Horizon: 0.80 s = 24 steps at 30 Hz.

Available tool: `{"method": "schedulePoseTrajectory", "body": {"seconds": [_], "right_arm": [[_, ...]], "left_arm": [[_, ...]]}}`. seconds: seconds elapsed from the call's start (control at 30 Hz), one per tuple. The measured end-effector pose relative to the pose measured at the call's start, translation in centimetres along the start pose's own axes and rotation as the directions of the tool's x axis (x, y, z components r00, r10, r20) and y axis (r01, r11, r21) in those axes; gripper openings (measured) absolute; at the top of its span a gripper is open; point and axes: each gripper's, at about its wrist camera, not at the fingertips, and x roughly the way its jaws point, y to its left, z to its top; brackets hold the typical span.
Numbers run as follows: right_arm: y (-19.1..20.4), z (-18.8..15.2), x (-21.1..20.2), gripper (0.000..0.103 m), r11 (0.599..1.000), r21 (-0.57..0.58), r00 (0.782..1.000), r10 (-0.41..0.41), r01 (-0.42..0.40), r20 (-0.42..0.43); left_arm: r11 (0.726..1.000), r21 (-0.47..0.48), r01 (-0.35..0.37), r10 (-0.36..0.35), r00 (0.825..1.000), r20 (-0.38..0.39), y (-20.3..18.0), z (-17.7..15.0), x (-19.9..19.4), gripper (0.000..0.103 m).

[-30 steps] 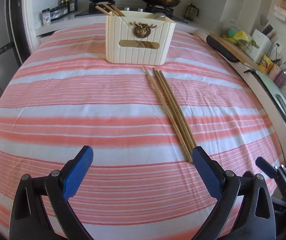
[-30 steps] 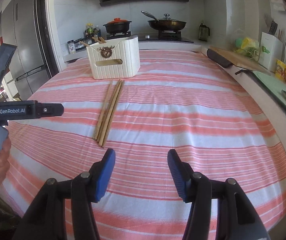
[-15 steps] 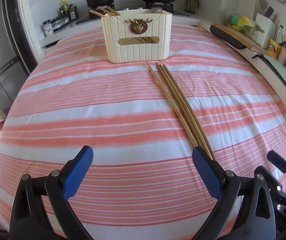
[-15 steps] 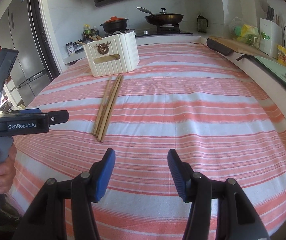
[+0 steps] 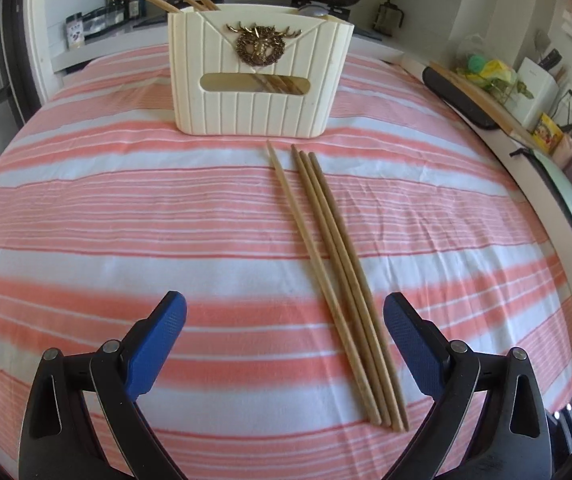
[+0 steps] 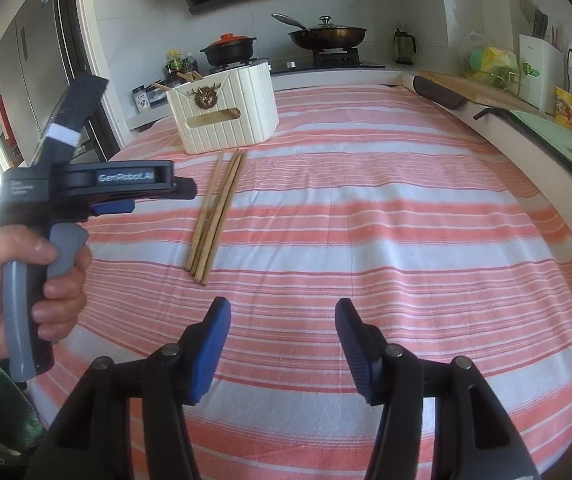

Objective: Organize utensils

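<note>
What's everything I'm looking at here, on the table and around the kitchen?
chopsticks: four, tan wood, flat on the cloth before the holder
utensil holder: one, cream, brass emblem, more chopsticks inside, far end of table
tablecloth: one, pink and white stripes
black pot: one, orange lid, on stove
frying pan: one, dark, glass lid, on stove
cutting board: one, wooden, right counter
left gripper: blue pads, open, over the chopsticks' near ends
right gripper: blue pads, open, empty
hand: one, holding the left gripper's handle

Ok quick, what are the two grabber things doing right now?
Left gripper: open, holding nothing, chopsticks lying between its fingers.
Right gripper: open, holding nothing.
</note>
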Motion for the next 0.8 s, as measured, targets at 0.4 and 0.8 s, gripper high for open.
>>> {"method": "schedulePoseTrajectory", "body": {"seconds": [0.4,0.8], "right_arm": [[-0.1,-0.1,0.0,0.055,1.0,-0.008,1.0,-0.009,0.009,-0.02],[2.2,4.9,4.7,0.035,0.993,-0.021,0.987,0.116,-0.119,-0.11]], "left_arm": [[0.993,0.065,-0.094,0.094,0.996,0.005,0.5,0.0,1.5,0.038],[1.0,-0.001,-0.01,0.01,1.0,-0.006,5.2,-4.8,-2.8,0.012]]}}
